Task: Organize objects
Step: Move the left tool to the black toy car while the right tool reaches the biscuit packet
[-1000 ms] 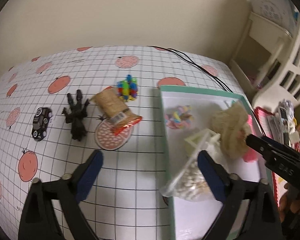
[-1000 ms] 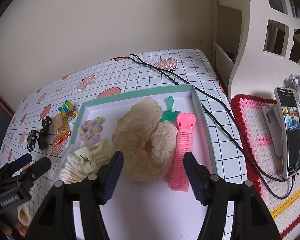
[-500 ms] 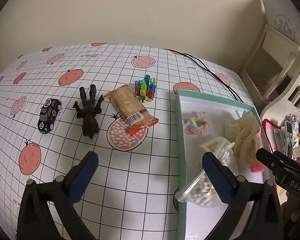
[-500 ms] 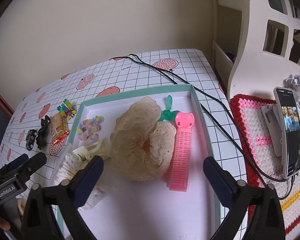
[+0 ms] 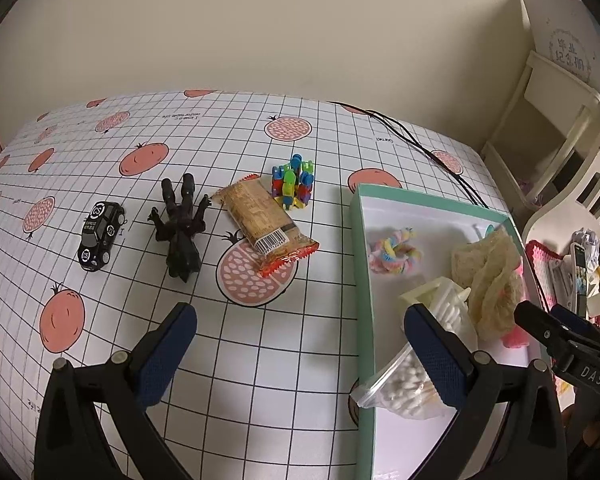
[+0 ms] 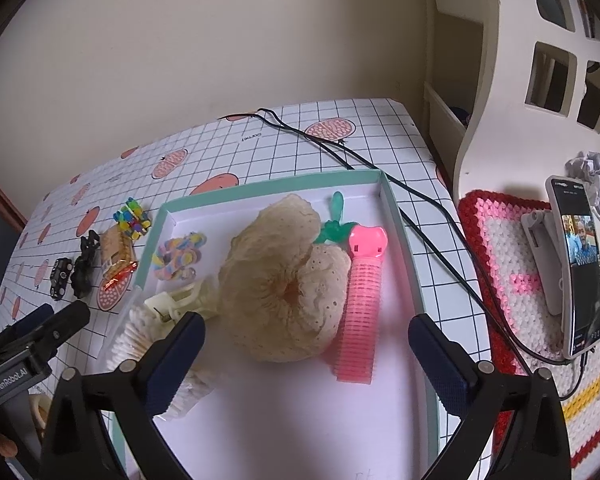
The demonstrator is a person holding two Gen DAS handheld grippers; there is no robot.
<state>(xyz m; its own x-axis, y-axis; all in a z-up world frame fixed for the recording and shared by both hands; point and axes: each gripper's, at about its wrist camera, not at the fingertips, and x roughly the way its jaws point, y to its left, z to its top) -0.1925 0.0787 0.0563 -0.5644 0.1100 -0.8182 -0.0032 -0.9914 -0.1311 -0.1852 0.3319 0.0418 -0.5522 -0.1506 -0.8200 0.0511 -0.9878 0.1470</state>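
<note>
On the gridded cloth [image 5: 284,364], a toy car [image 5: 98,236], dark figure [image 5: 180,228], snack pack [image 5: 264,224] and clips [image 5: 294,182] are lying left of the tray [image 5: 362,288]. Both the left gripper [image 5: 300,354] and right gripper [image 6: 306,354] have just been opening and are hanging spread wide, holding nothing; a swab bag [image 5: 404,384] is sitting by the left's pad.

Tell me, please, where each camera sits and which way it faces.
Left wrist: on the left gripper, angled down at the table with toys; its open fingers and the right gripper's tip show.
Right wrist: on the right gripper, angled down into the tray; open fingers, left gripper's tip.
Shared: tray, cream scrunchie, toys.
</note>
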